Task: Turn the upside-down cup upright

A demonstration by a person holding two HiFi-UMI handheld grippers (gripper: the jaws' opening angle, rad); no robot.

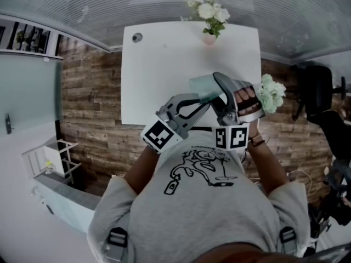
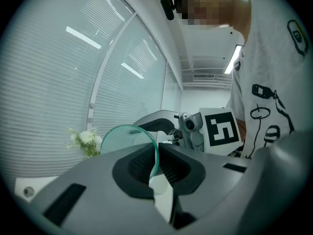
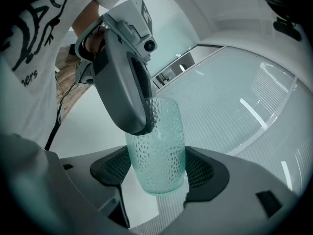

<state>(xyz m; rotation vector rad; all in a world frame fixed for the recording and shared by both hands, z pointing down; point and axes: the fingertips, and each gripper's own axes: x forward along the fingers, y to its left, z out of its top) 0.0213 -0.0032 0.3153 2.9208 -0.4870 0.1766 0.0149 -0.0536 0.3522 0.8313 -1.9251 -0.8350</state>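
Count: one cup, clear dimpled glass, held in the air over the near part of the bench, resting on nothing. Two tongs, both on it.

Your left tongs are pinched almost fully together on the thin wall at the rim. Your right tongs are closed across the cup's body, a pad pressed on each side, with the rounded base towards that camera.

White flowers, two bunches: the far bunch sits in a pink vase at the bench's far edge. The right bunch is just beside your right hand; what it stands in is hidden. One small dark round thing lies at the far left corner, too small to name.

Pose: both forearms come up from your chest and converge, the tongs meeting tip to tip at the cup. Your left hand is hidden behind its marker cube. The cup's tilt is hard to read from the head view.
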